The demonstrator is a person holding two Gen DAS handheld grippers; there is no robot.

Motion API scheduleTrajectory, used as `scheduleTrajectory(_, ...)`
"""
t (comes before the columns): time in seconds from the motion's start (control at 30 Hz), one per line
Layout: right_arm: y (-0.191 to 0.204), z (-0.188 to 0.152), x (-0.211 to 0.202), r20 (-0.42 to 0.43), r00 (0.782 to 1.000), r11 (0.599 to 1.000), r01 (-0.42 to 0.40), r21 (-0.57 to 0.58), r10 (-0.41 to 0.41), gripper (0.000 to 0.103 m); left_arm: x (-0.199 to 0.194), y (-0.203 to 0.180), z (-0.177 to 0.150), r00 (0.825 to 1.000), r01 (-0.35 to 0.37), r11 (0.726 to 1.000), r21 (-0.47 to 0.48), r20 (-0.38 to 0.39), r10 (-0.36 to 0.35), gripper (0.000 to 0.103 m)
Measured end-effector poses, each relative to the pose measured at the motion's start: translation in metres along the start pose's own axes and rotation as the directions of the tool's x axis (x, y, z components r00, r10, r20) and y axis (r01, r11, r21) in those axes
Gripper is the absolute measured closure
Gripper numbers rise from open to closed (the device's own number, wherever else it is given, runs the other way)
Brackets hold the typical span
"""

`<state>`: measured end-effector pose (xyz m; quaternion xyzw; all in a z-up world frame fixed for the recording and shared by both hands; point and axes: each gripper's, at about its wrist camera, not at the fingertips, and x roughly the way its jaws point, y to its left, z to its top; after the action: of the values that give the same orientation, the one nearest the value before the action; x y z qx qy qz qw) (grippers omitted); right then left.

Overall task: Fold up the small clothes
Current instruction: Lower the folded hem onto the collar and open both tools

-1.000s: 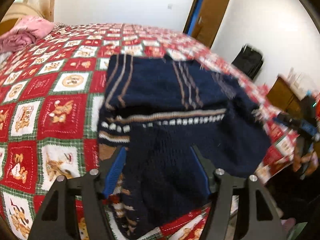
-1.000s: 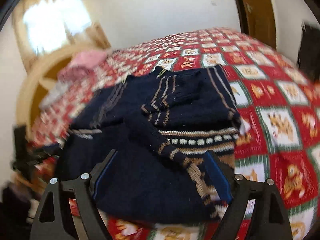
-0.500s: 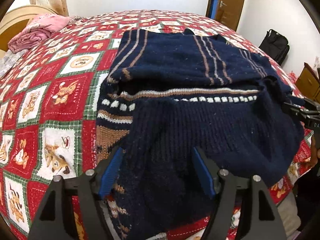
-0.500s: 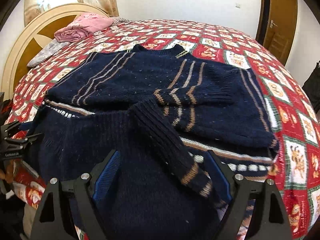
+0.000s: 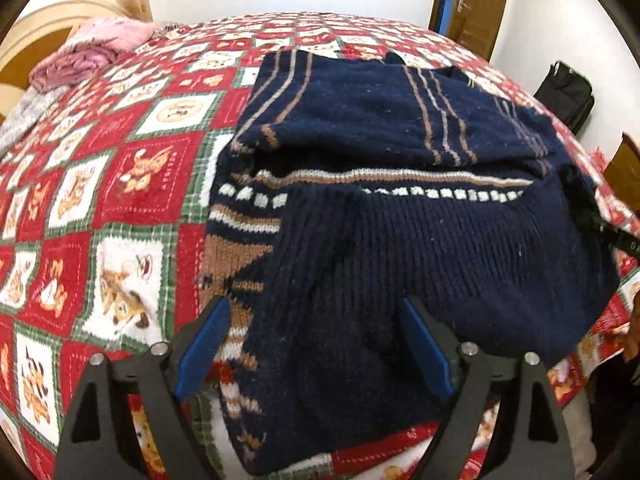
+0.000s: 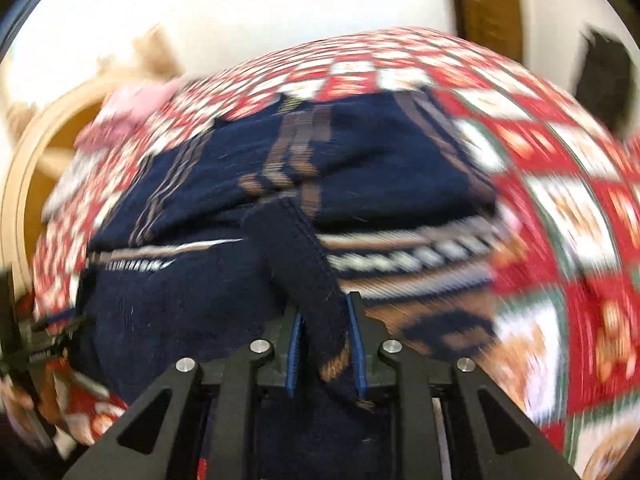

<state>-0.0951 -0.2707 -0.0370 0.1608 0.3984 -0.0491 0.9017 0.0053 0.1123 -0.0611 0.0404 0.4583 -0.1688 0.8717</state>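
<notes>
A navy knit sweater [image 5: 400,184] with tan and white stripes lies partly folded on the red patchwork bed. My left gripper [image 5: 314,332] is open, its jaws wide on either side of the sweater's near hem, just above the fabric. In the blurred right wrist view my right gripper [image 6: 326,344] is shut on the sweater's sleeve [image 6: 296,256], which runs from between the blue pads up over the sweater's body [image 6: 360,160]. The other gripper shows small at that view's left edge [image 6: 28,348].
A pink bundle of clothes [image 5: 92,50] lies at the bed's far left by the curved wooden headboard [image 5: 44,20]. A brown door [image 5: 476,0] and a black bag [image 5: 568,92] stand past the bed's right side. The quilt's near edge [image 5: 380,456] drops off just below the sweater.
My right gripper has closed from wide open onto the sleeve and is moving fast, blurring its view. My left gripper has stayed open and shifted only slightly over the hem.
</notes>
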Motion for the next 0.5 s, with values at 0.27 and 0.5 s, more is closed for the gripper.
scheduleTrajectory(0.27, -0.021, -0.016, -0.02, 0.085, 0.992, 0.988, -0.1, 0.116, 0.09, 0.089, -0.007, 0.012, -0.004, 0.992, 0.125, 0.988, -0.089, 0.048, -0.121, 0.007)
scheduleTrajectory(0.5, -0.012, -0.004, -0.05, 0.208, 0.969, 0.984, -0.156, 0.091, 0.135, 0.016, 0.005, -0.005, -0.006, 0.998, -0.002, 1.0, 0.03, 0.069, 0.0, 0.007)
